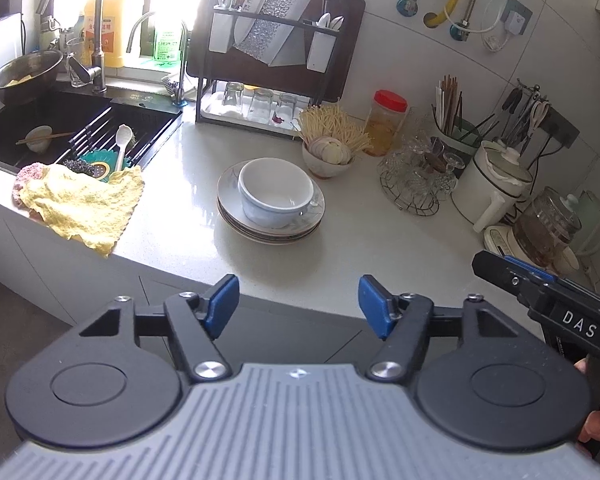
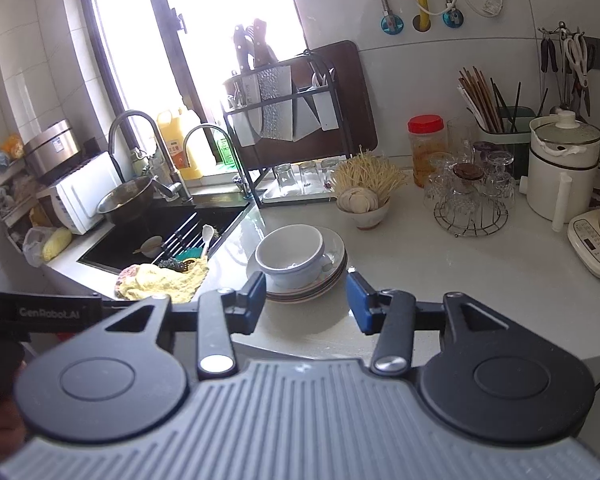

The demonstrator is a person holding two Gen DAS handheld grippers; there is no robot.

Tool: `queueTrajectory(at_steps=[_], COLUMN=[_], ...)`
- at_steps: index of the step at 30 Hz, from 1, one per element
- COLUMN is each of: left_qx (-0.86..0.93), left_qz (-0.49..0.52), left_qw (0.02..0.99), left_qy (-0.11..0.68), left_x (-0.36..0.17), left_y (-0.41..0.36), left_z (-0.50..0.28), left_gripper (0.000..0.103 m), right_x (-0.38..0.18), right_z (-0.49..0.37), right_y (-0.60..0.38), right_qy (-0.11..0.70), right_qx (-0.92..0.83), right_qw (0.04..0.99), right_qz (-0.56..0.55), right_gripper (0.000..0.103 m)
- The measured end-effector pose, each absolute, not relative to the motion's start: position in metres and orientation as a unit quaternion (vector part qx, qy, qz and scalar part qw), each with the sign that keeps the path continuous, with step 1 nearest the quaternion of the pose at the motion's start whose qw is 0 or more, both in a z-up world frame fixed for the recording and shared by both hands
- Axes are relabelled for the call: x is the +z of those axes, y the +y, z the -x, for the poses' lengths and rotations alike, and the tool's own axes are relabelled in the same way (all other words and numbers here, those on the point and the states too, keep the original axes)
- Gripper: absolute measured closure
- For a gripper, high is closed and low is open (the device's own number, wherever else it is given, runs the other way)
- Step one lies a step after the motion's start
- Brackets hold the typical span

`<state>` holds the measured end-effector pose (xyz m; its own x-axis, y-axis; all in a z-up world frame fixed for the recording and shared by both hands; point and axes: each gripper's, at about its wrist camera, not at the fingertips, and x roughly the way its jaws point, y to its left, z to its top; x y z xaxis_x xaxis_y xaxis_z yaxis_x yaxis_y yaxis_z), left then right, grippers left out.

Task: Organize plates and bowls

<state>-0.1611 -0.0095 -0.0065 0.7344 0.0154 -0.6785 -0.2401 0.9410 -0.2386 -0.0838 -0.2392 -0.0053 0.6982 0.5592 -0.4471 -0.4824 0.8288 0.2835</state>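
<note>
Left wrist view: the left gripper (image 1: 298, 304) hangs with jaws spread, empty, short of the counter (image 1: 372, 240), where a white bowl (image 1: 275, 192) sits on stacked plates (image 1: 236, 220).

Right wrist view: the right gripper (image 2: 306, 300), likewise parted and empty, hovers just before that stack; whether it awaits sorting or already stands sorted cannot be judged.

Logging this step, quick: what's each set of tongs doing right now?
Left tongs: open, holding nothing.
Right tongs: open, holding nothing.

both wrist views look forward and down over the counter (image 1: 340, 248) edge from just off it. the left faces the sink (image 1: 60, 128) side, the right more centrally. both share the stacked plates (image 2: 332, 276) and knife rack (image 2: 296, 120).
</note>
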Motion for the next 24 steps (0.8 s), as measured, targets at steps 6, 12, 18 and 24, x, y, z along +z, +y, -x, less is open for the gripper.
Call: queueTrajectory(at_steps=[6, 12, 18, 24], left_qx=[0.071, 0.071, 0.073, 0.083], left_qz=[0.152, 0.139, 0.127, 0.123], left_qw=[0.919, 0.922, 0.926, 0.927], left_qy=[0.357, 0.355, 0.348, 0.345], left_x=[-0.008, -0.008, -0.006, -0.007], left_y=[-0.012, -0.02, -0.025, -0.027], left_z=[0.17, 0.173, 0.173, 0.172], left_gripper=[0.01, 0.007, 0.006, 0.006], right_x=[-0.005, -0.008, -0.007, -0.011], right_z=[0.089, 0.093, 0.095, 0.094], right_y=[-0.243, -0.25, -0.25, -0.25], right_qy=[0.263, 0.258, 0.26, 0.267], right_qx=[0.273, 0.264, 0.255, 0.257], right_qw=[0.923, 0.926, 0.928, 0.926], right_qz=[-0.07, -0.085, -0.076, -0.069], right_gripper=[0.03, 0.014, 0.014, 0.014])
